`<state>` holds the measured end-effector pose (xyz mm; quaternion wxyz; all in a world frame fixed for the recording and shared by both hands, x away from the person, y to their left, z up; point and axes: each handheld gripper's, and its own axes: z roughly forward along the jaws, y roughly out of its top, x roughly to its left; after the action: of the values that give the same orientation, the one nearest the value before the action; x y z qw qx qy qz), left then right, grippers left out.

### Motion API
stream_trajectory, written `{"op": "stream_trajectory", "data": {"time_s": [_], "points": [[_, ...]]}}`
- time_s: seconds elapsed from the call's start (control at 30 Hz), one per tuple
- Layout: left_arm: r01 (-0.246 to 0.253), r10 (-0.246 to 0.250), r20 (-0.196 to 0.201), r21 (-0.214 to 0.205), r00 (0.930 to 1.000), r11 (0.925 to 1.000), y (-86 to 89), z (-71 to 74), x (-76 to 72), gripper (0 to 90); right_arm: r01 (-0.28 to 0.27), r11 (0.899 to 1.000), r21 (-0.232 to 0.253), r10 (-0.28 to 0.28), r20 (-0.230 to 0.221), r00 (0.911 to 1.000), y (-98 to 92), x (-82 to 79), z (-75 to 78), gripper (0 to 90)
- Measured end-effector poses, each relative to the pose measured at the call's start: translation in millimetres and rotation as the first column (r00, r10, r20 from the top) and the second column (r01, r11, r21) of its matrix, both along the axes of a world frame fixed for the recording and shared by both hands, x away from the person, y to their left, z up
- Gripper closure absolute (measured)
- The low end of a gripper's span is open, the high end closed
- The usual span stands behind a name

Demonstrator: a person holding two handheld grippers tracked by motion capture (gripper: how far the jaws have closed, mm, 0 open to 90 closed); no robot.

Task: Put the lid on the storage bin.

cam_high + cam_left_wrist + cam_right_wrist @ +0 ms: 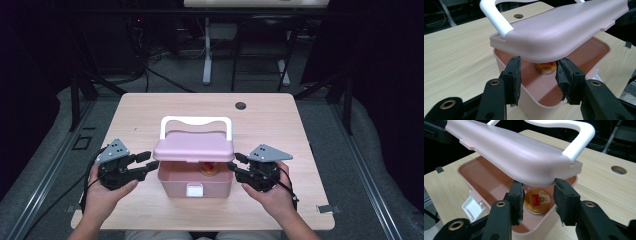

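A pink plastic box [172, 182] stands at the middle of the table, its lid [194, 146] tilted up at the front and carrying a white handle [195, 121]. Inside lies a round gold tin [536, 199] with a red label, also seen in the left gripper view as the tin [546, 68]. My left gripper [148, 163] is at the lid's left end and my right gripper [234, 165] at its right end. In each gripper view the jaws stand apart just under the lid's rounded end [559, 32] [511, 152], the pads not pressing on it.
A white latch [194, 190] hangs on the box's front wall. The wooden table [140, 120] has a round cable hole [241, 106] at its back. Dark floor, cables and a desk frame lie beyond the far edge.
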<state>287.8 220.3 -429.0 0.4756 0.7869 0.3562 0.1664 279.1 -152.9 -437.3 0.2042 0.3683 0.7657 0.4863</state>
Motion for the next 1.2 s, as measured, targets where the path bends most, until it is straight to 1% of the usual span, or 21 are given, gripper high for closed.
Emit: {"op": "stream_trajectory", "data": {"time_s": [0.13,0.2,0.27,0.47,0.53,0.83,1.0,1.1,1.2], "points": [[-0.002,0.002,-0.006,-0.01,1.0,0.9999,0.3,-4.1,-1.4,55.3,-0.003,1.0,0.008,0.003,-0.01,0.9999,-0.9,-1.2,-3.2,60.4],[0.0,0.0,-0.009,-0.005,1.0,1.0,0.9,-4.9,-1.9,55.3,-0.005,1.0,0.01,0.005,-0.015,0.9999,-1.2,-2.5,-4.2,60.4],[-0.004,0.004,-0.007,-0.009,1.0,1.0,0.5,-5.9,-2.4,55.3,-0.006,1.0,0.013,0.007,-0.013,0.9999,-1.4,-3.3,-5.2,60.4],[-0.005,0.005,-0.003,-0.004,1.0,1.0,-0.2,-7.3,-4.1,55.4,-0.007,1.0,0.024,0.008,-0.014,0.9999,-3.1,-4.5,-7.6,60.5],[-0.003,0.003,-0.003,0.001,1.0,1.0,0.1,-7.7,-4.5,55.4,-0.005,0.999,0.035,0.006,-0.015,0.9999,-3.1,-5.3,-8.7,60.5],[0.005,-0.005,-0.01,0.009,0.9999,0.9999,-0.5,-13.1,-6.1,55.5,-0.005,0.999,0.039,0.005,-0.019,0.9998,-3.1,-6.7,-17.2,60.5],[0.011,-0.011,-0.015,0.014,0.9998,0.9998,-0.1,-15.2,-6.9,55.4,0.0,0.999,0.037,0.0,-0.01,1.0,-4.5,-8.4,-20.3,60.5],[0.012,-0.011,-0.013,0.014,0.9998,0.9998,0.1,-15.8,-7.4,55.4,0.004,1.0,0.026,-0.004,0.01,0.9999,-4.6,-9.4,-21.8,60.5],[0.014,-0.013,-0.015,0.021,0.9998,0.9997,0.6,-16.4,-7.8,55.4,0.007,1.0,0.027,-0.007,0.009,0.9999,-4.8,-10.1,-23.4,60.5]]}}
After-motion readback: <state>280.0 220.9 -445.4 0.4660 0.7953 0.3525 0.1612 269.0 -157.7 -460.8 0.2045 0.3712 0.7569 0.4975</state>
